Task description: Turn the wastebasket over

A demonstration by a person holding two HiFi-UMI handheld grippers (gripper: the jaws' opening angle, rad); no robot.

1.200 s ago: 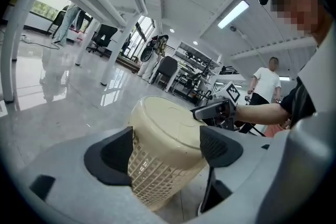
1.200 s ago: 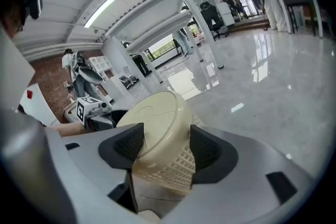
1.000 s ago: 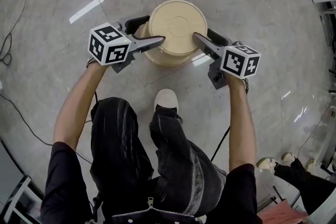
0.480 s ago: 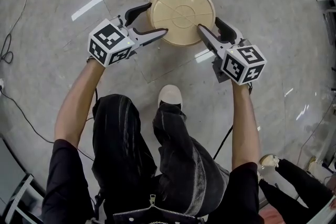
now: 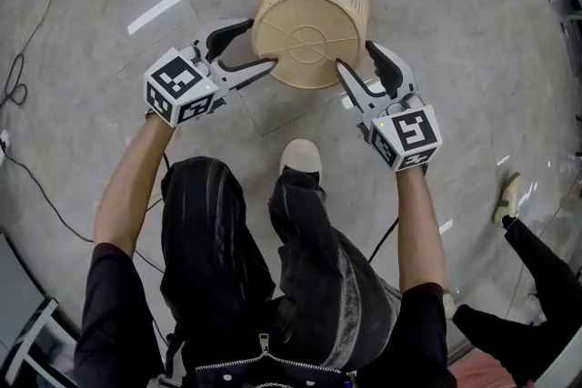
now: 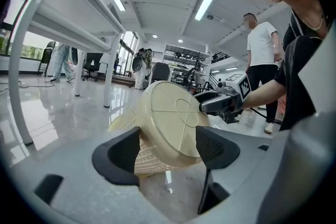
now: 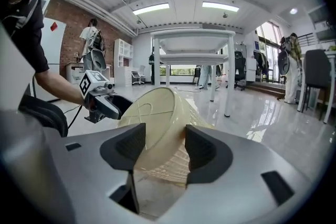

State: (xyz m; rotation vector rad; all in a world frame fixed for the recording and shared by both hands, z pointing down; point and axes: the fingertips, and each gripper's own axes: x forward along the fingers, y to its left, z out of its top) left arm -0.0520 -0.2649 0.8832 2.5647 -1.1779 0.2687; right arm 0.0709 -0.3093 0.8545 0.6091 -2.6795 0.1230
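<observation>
The wastebasket (image 5: 305,45) is cream, with woven walls and a solid round base. It is tipped over, base towards me and mouth facing away. My left gripper (image 5: 257,44) straddles the base rim on the left, one finger on the wall and one on the base face, and its jaws are closing on that rim. My right gripper (image 5: 355,55) clamps the rim on the right the same way. In the left gripper view the wastebasket (image 6: 173,123) sits between the pads of the left gripper (image 6: 168,152). In the right gripper view the wastebasket (image 7: 157,123) fills the right gripper (image 7: 165,147).
I stand on a glossy marble floor, my white shoe (image 5: 300,157) just below the basket. A cable (image 5: 18,77) runs along the left. Another person's foot (image 5: 509,195) is at the right. A white table (image 7: 191,60) stands beyond the basket, and a bystander (image 6: 260,60) is nearby.
The basket went from standing base-up on the floor to tipped with its base towards me. Both grippers rolled and rose with it.
</observation>
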